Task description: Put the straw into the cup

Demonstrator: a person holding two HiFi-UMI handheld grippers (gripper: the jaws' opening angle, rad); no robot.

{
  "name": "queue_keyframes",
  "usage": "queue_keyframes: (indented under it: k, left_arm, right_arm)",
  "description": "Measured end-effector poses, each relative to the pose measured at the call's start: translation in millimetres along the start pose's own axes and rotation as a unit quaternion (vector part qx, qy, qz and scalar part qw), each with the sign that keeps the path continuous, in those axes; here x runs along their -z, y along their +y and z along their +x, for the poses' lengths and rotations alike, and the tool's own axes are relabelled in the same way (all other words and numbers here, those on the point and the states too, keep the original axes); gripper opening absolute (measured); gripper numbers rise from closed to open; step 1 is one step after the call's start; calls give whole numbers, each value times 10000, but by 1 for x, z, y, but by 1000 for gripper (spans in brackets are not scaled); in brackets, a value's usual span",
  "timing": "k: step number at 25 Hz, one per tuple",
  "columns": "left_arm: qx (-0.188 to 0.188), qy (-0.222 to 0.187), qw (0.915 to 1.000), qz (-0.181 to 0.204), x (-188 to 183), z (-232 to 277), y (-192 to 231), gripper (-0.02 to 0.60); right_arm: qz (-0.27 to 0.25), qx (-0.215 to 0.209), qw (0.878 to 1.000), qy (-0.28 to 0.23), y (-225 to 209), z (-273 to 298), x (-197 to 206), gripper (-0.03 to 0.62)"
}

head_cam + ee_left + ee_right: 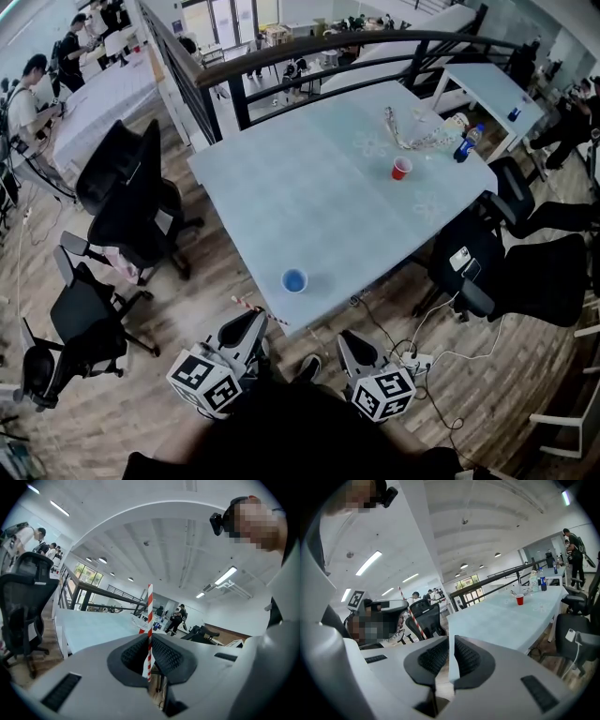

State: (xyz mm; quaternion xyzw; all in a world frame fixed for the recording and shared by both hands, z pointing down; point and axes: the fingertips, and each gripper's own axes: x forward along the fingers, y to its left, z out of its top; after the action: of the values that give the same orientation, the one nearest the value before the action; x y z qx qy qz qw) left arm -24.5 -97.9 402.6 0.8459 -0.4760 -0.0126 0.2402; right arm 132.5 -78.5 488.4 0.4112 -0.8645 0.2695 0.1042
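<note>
A red-and-white striped straw (150, 616) stands upright between the jaws of my left gripper (150, 641), which is shut on it. In the head view the left gripper (253, 321) hangs just off the table's near edge, and the straw (255, 306) pokes out to its left. The blue cup (294, 279) stands on the pale blue table (309, 206) near that edge, a little ahead of the left gripper. A red cup (401, 168) stands far across the table to the right. My right gripper (350, 341) is shut on nothing, its pads together (451, 644), and is also below the table edge.
Black office chairs (131, 202) stand left of the table and more (525, 272) to its right. A blue bottle (467, 143) and a crumpled wrapper (417, 139) lie at the far right end. Cables and a power strip (417, 361) lie on the wooden floor. People stand in the background.
</note>
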Motion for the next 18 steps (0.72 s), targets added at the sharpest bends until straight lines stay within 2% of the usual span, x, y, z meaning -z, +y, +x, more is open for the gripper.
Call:
queue_keyframes:
  k: [4,9,18]
  left_arm:
    - [-46,198,9993,308,-1,18,26,37]
    - [22,325,9992,222,-4,36,58,37]
    - [303,400,9978,423,-15,62,79,37]
  right_arm:
    - [154,153,9998,10,-6,17,-9,60]
    - [209,311,9993,-80,-6,34,-21,60]
    - [381,685,9962,-392,-16,46,-39,60]
